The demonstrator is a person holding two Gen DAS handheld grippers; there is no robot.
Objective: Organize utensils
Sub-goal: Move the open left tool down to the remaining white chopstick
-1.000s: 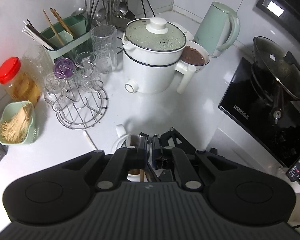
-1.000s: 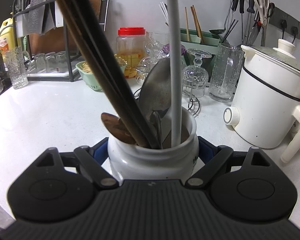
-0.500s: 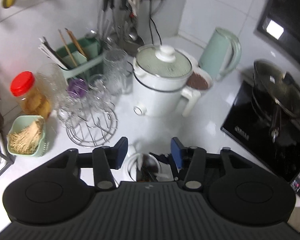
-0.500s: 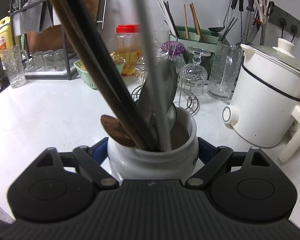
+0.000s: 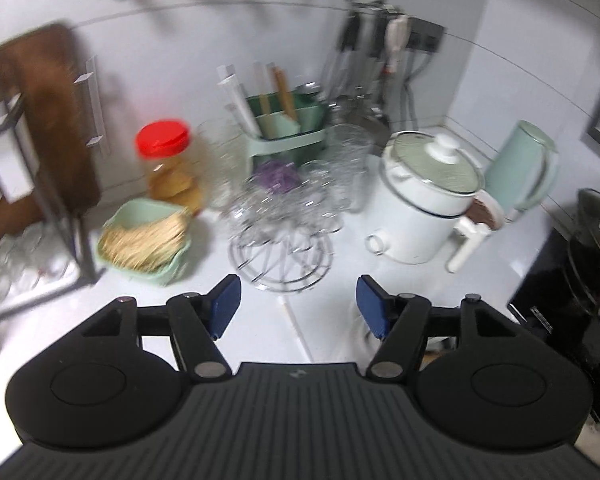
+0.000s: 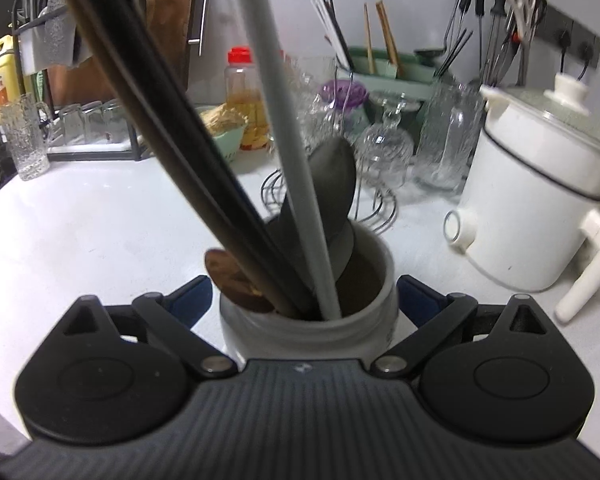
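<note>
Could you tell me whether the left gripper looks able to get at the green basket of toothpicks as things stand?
Probably yes. The left gripper is open with nothing between its pads, its jaws having just been opening, and bare counter lies between it and the green basket. The wire glass rack stands beside that path, so little room there.

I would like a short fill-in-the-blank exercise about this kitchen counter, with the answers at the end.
1. The jar beside the glasses has a ____ lid.
2. The utensils stand in a ____ crock.
3. The left gripper is open and holds ____.
4. The kettle behind the white cooker is pale ____.

Answers: red; white; nothing; green
</note>
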